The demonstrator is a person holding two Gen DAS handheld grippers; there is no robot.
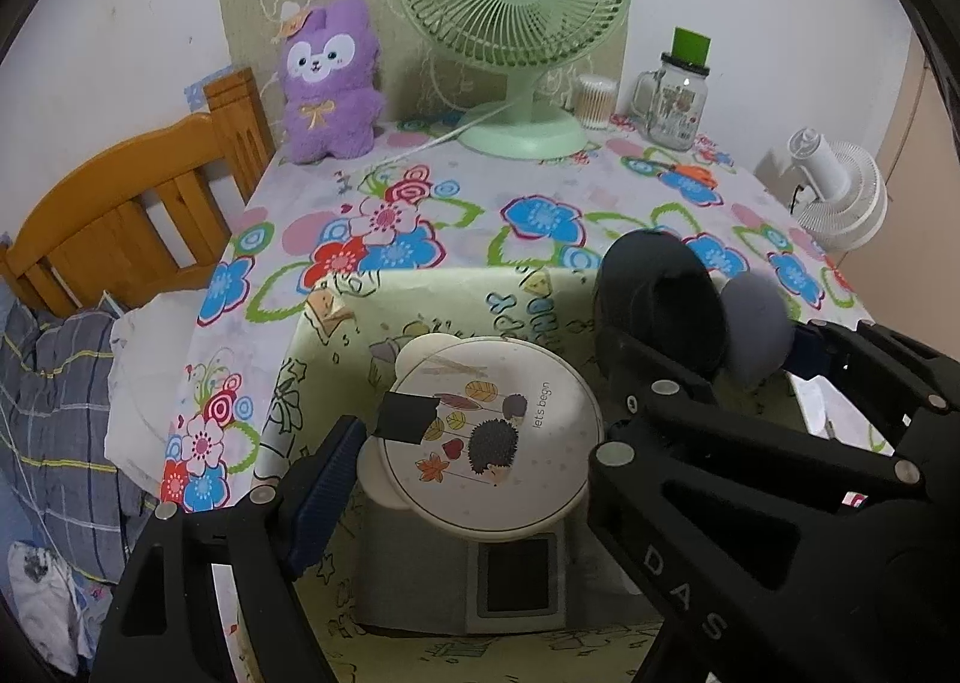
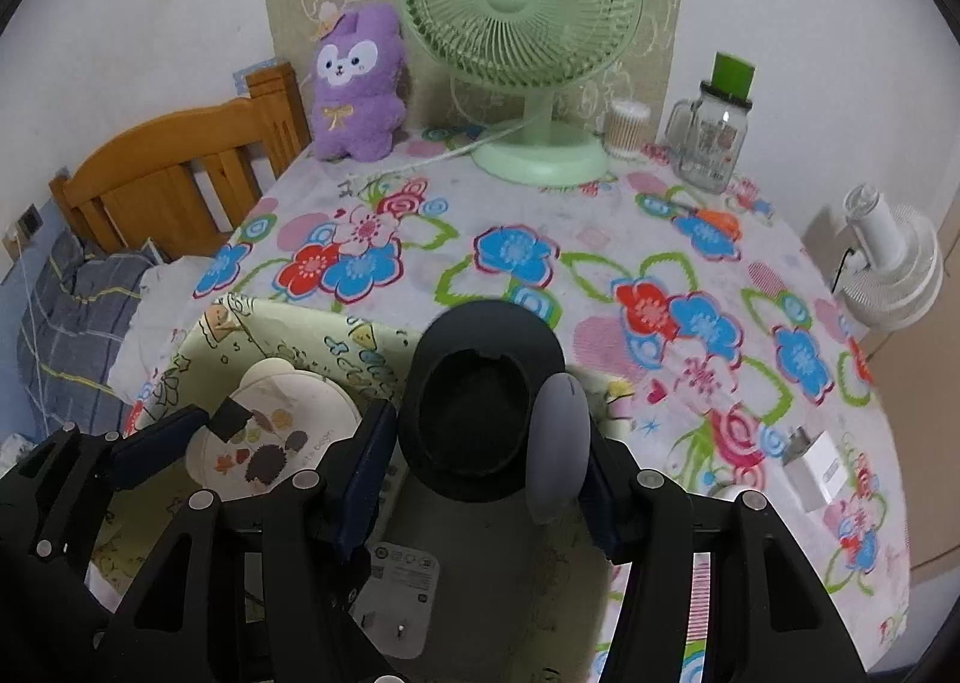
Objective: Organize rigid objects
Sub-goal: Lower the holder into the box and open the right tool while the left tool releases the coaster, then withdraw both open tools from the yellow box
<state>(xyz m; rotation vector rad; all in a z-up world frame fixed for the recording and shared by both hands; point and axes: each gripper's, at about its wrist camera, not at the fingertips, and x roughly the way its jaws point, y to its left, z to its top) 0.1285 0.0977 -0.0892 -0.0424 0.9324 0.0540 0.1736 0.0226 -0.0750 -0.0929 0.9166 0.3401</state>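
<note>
In my left wrist view, my left gripper [image 1: 480, 443] is clamped on a round cream plate with a hedgehog and leaves drawn on it [image 1: 492, 437]. One blue pad touches the plate's left edge, where a small black square tag [image 1: 405, 418] sticks up, and the black finger on the other side sits against its right edge. The plate is up in the air over a pale green box lined with cartoon paper [image 1: 420, 299]. Under the plate, down in the box, lies a grey flat block with a dark window [image 1: 516, 575]. To the right of the plate is my right gripper [image 1: 756, 347], with a black bowl [image 1: 660, 299] and a grey rounded lid [image 1: 753, 329] in it. Behind the box, on the flowery tablecloth [image 1: 540, 203], stand a mint green plastic fan [image 1: 516, 23], a fluffy purple toy bunny [image 1: 327, 83] and a glass jar with a handle and a green cap [image 1: 678, 95]. In my right wrist view, my right gripper [image 2: 480, 473] squeezes the black bowl [image 2: 480, 401] and the grey lid [image 2: 558, 449] together between its blue pads, standing on edge. They hang above the box [image 2: 270, 335]. Left of the bowl I see my left gripper [image 2: 240, 431] with the hedgehog plate [image 2: 270, 443]. Below the bowl in the box lies a grey block with a white label [image 2: 408, 581]. Right of the box, on the tablecloth [image 2: 600, 239], is a small white charger block [image 2: 816, 467].
</note>
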